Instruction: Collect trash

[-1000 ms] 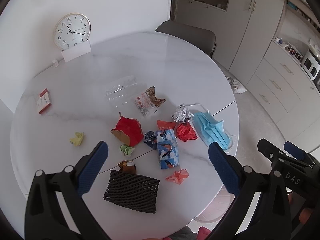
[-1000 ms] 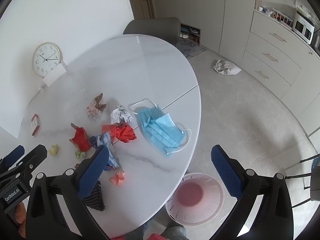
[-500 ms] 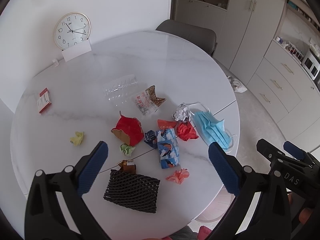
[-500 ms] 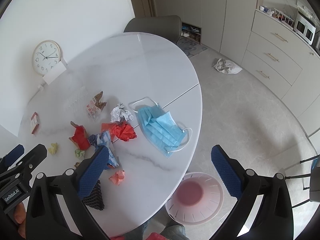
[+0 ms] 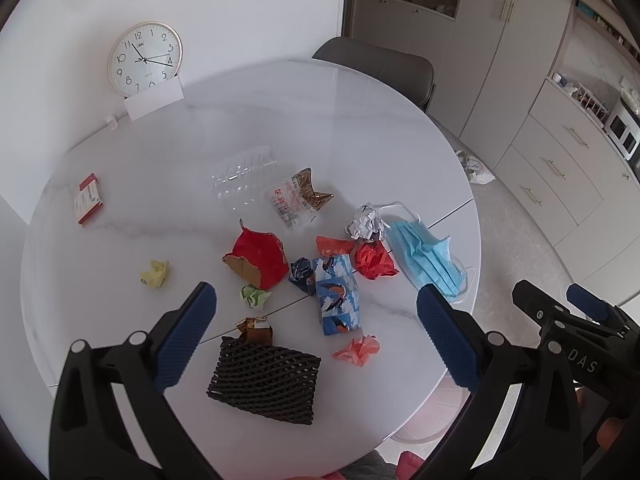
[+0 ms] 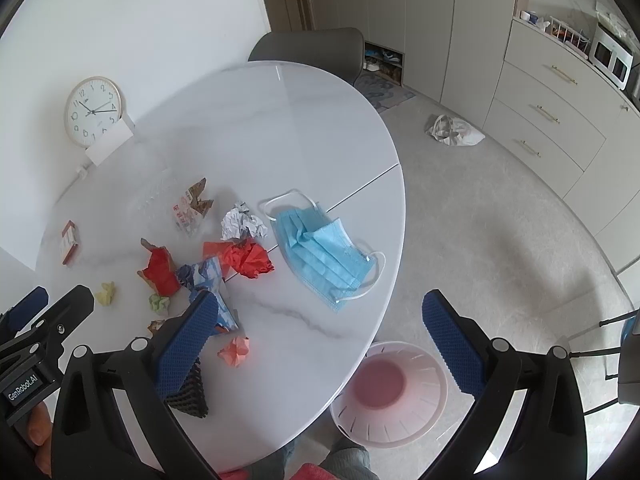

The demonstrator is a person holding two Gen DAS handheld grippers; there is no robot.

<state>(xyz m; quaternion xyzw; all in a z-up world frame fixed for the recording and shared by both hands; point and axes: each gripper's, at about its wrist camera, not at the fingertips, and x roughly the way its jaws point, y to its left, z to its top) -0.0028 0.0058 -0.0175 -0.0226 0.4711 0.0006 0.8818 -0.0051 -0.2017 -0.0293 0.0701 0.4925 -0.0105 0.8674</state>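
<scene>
Little has shifted since the earlier frames: left gripper and right gripper are held wide and empty above the table, trash scattered around the blue mask, pink bin below the table's edge, the first pick judged pending.

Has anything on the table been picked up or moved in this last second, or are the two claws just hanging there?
Nothing visibly changed. The left gripper and right gripper both hang open above the table, holding nothing. The blue mask, the crumpled papers and the pink bin on the floor lie where they were.
</scene>
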